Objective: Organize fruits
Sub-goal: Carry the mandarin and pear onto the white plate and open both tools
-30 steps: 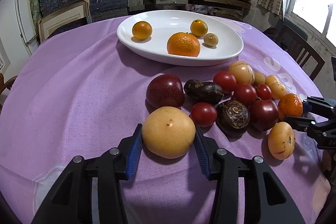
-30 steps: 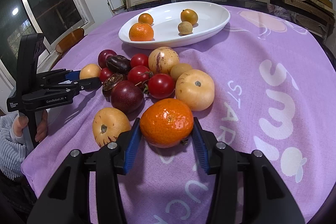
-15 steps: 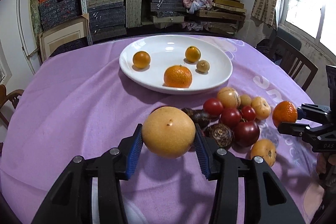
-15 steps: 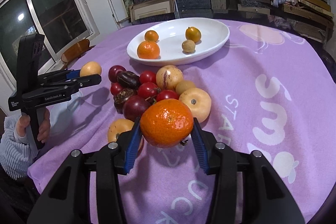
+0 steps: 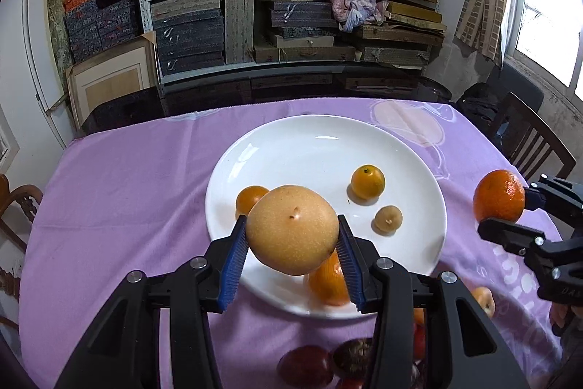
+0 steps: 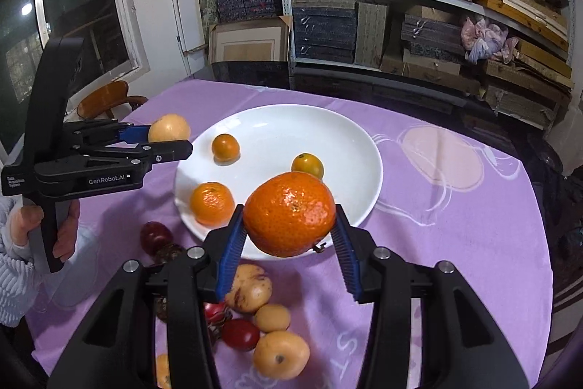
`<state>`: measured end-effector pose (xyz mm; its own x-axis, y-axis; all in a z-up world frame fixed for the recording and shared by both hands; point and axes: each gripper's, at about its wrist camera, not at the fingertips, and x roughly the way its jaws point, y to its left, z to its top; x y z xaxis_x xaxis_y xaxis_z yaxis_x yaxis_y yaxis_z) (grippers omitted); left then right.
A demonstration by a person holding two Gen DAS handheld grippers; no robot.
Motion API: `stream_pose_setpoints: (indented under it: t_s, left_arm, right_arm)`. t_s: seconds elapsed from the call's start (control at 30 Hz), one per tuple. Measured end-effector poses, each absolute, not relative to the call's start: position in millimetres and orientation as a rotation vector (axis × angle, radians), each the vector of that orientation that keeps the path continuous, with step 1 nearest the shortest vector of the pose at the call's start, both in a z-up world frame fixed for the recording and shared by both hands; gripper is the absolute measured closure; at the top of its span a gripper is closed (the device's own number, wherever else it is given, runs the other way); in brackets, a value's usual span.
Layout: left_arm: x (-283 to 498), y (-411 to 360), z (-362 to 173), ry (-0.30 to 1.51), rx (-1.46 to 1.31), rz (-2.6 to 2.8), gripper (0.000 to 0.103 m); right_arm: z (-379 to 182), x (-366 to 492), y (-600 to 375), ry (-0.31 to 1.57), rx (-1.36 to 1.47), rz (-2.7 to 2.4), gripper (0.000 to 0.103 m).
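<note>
Jaws of left gripper [image 5: 291,239] clamped on pear [image 5: 291,228], right gripper [image 6: 289,228] on tangerine [image 6: 289,212], above plate [image 5: 320,148].

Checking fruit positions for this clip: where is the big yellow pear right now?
The yellow pear is clamped in the left hand-held gripper, in the air over the near left part of the white plate, hiding part of a small orange.

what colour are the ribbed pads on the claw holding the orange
Blue, on black arms. They press the orange from both sides, clearest in the right wrist view.

Left claw [image 5: 291,245] clamped and raised, right claw [image 6: 289,228] likewise, both angled downward
</note>
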<state>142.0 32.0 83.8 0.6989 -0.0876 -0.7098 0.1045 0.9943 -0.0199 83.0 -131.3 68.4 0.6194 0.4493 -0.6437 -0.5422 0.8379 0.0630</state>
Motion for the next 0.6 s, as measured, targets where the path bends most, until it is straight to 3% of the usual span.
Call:
stream_pose_setpoints:
  t_s: [0.5, 0.57, 0.6]
  left_arm:
    - [226.7, 20.3, 38.2, 0.917, -0.032, -0.134, 0.055]
    - [228.1, 18.7, 42.3, 0.912, -0.023, -0.126, 0.05]
    - [228.6, 18.7, 43.2, 0.911, -0.017, -0.126, 0.042]
  right_arm:
    - [18.3, 172.7, -107.7, 0.828, -0.179, 0.509, 0.057]
    - [10.8, 175.9, -105.2, 0.839, -0.185, 0.51, 0.057]
    - [8.4, 177.3, -105.7, 0.839, -0.183, 0.512, 0.057]
